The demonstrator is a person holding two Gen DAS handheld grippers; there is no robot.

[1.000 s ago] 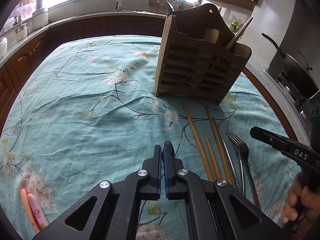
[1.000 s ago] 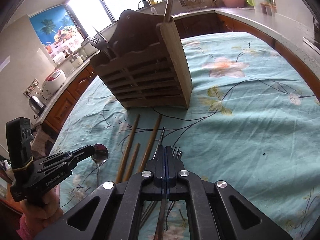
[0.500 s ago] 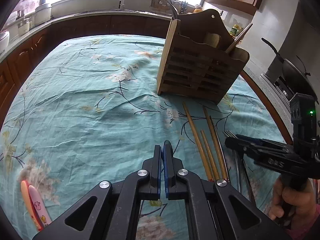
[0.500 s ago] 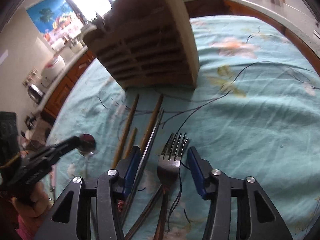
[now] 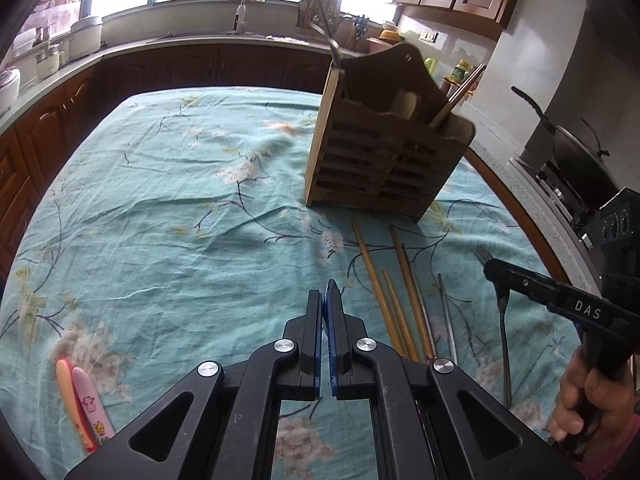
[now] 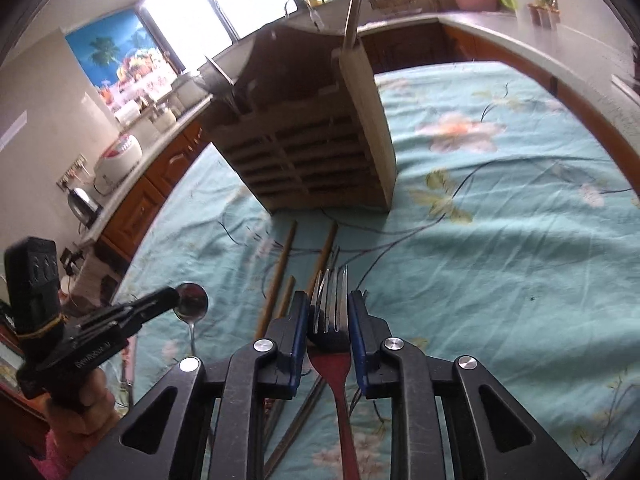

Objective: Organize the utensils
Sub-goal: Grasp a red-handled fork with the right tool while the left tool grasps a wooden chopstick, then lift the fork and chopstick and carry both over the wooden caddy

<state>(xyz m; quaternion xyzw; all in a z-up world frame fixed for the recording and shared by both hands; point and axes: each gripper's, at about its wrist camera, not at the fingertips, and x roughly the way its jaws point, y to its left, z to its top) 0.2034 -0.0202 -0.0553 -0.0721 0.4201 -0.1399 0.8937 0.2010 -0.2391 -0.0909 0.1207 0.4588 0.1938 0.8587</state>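
Observation:
A wooden slatted utensil holder [image 5: 384, 160] stands on the teal flowered tablecloth; it also shows in the right wrist view [image 6: 320, 148] with utensils in it. My right gripper [image 6: 329, 312] is shut on a metal fork [image 6: 330, 308] at its head, tines forward, lifted off the cloth; the fork also shows in the left wrist view [image 5: 503, 320]. Wooden chopsticks [image 5: 384, 288] and a metal chopstick [image 5: 446, 316] lie in front of the holder. A spoon [image 6: 193, 304] lies near my left gripper [image 5: 329, 300], which is shut and empty above the cloth.
Two small plastic spoons, orange and pink [image 5: 84, 404], lie at the near left of the cloth. A wok [image 5: 576, 152] sits on a stove to the right. Kitchen counters [image 5: 160, 44] with a sink ring the table.
My right gripper opened around the fork, then closed on its head and lifted it. The right gripper moved back right in the left wrist view. My left gripper stayed shut and nearly still.

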